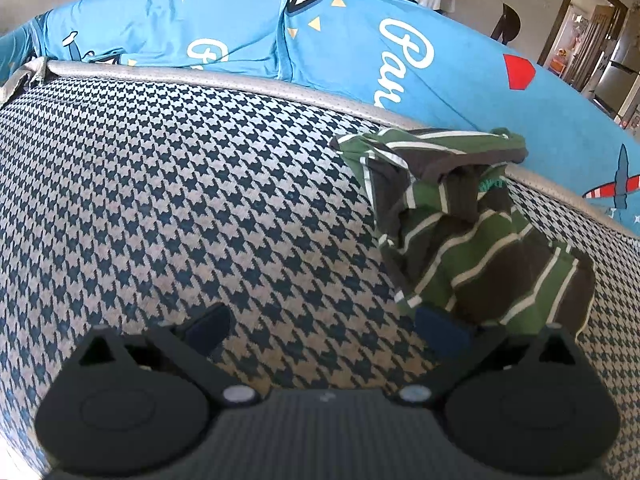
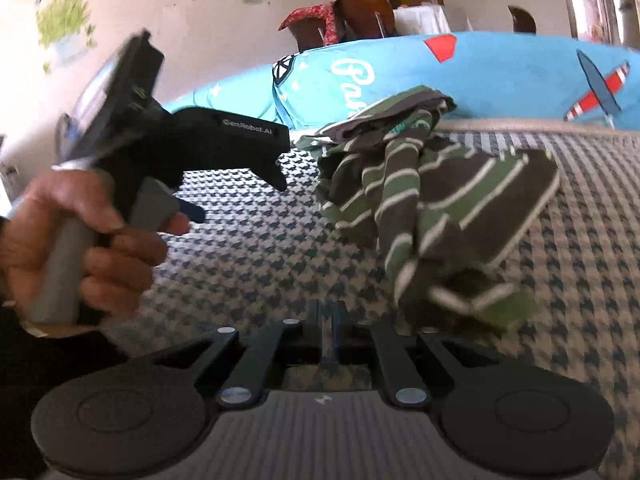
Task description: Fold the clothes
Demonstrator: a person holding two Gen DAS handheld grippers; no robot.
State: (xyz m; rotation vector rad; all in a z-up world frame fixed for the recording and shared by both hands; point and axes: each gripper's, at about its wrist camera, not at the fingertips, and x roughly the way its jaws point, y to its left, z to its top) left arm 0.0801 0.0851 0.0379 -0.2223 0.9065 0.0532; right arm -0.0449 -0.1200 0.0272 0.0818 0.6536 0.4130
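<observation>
A crumpled green and brown striped garment (image 1: 460, 236) lies on the houndstooth surface (image 1: 180, 200), right of centre in the left wrist view. My left gripper (image 1: 324, 330) is open above that surface, and its right pad (image 1: 440, 332) is at the garment's near edge with nothing between the pads. In the right wrist view the garment (image 2: 432, 200) lies ahead and to the right, its near end blurred. My right gripper (image 2: 332, 332) is shut just left of that end, and I see no cloth between its fingers. A hand (image 2: 80, 240) holds the left gripper (image 2: 240, 196) at the left.
A blue printed sheet (image 1: 360, 52) with white lettering covers the bed behind the houndstooth surface, past a grey padded edge (image 1: 240, 80). Wooden chairs (image 2: 352, 16) and a doorway (image 1: 580, 40) stand in the background. Bare houndstooth fabric stretches left of the garment.
</observation>
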